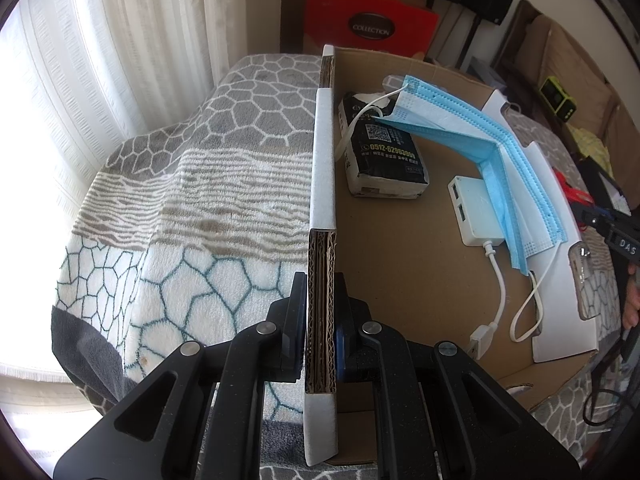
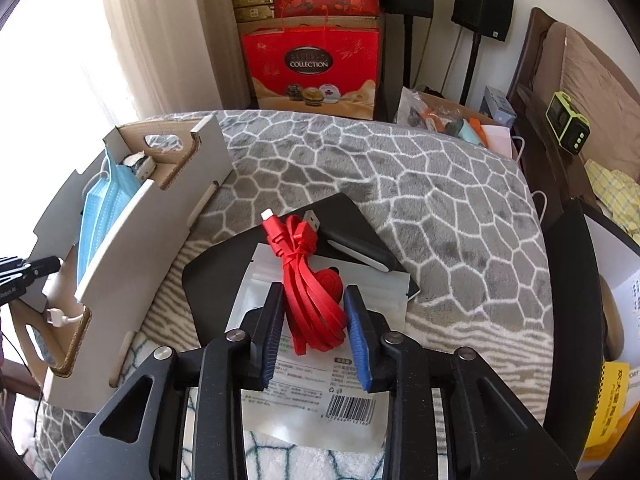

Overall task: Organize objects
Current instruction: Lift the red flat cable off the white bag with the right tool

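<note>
My left gripper [image 1: 321, 320] is shut on the near wall of the cardboard box [image 1: 322, 184]. Inside lie a blue face mask [image 1: 472, 136], a black tissue pack [image 1: 384, 152] and a white USB hub [image 1: 478, 212] with its cable. In the right wrist view the box [image 2: 160, 216] stands at the left on the blanket. My right gripper [image 2: 316, 320] is open, its jaws on either side of a bundled red flat cable [image 2: 308, 280]. The cable lies on a white packet [image 2: 316, 388] and a black power bank [image 2: 352, 236], over a black pad [image 2: 216, 280].
A grey patterned blanket [image 2: 440, 208] covers the surface. Red gift boxes [image 2: 316, 64] and black speakers [image 2: 482, 4] stand behind. A green device [image 2: 568, 122] sits at the right on a bed frame. A phone in a clear case [image 1: 588, 280] lies by the box's right wall.
</note>
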